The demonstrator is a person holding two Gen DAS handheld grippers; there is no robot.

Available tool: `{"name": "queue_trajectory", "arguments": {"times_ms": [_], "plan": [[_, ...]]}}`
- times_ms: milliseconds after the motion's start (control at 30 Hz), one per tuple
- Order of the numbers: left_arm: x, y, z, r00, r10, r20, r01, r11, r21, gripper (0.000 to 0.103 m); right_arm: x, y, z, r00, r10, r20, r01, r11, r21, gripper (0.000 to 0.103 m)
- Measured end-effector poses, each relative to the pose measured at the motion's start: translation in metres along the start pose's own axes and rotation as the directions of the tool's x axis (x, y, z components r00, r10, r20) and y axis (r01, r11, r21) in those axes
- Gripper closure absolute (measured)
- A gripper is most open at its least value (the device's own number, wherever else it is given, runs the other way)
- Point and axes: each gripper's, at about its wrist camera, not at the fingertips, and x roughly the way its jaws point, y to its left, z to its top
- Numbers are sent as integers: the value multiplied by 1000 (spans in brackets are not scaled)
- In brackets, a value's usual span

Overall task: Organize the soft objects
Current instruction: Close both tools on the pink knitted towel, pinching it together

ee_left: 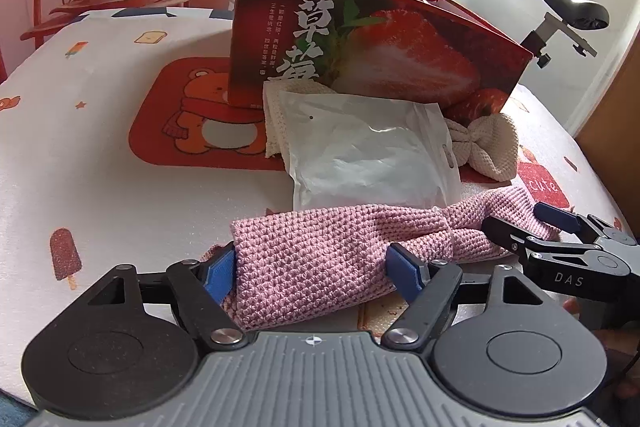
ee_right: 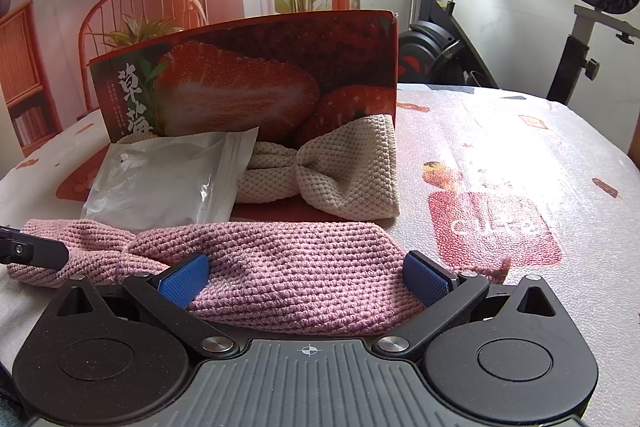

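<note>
A: Item: pink knitted headband, on the table cover, in front of the white pouch and strawberry box. Handling?

B: Likely light, limp, non-slip; best taken at each end.

A: Tongs?

B: Left gripper tilted downward, jaws apart, straddling one end, pads close to the knit. Right gripper likewise angled down, spread around the other end; not visibly clamped.
</note>
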Motion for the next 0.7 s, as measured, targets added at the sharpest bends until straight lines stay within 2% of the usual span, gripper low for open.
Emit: {"name": "queue_trajectory", "arguments": {"times_ms": [400, 700], "plan": [[2, -3, 0, 1000, 8, -3, -8, 1000, 26, 24, 0, 0, 0, 1000, -1, -2, 1, 1000, -2, 0], [1, -3, -1, 1000, 16, -5, -16, 999, 29, 28, -4, 2, 4, 999, -8, -47, 9, 1000, 6, 0]]}}
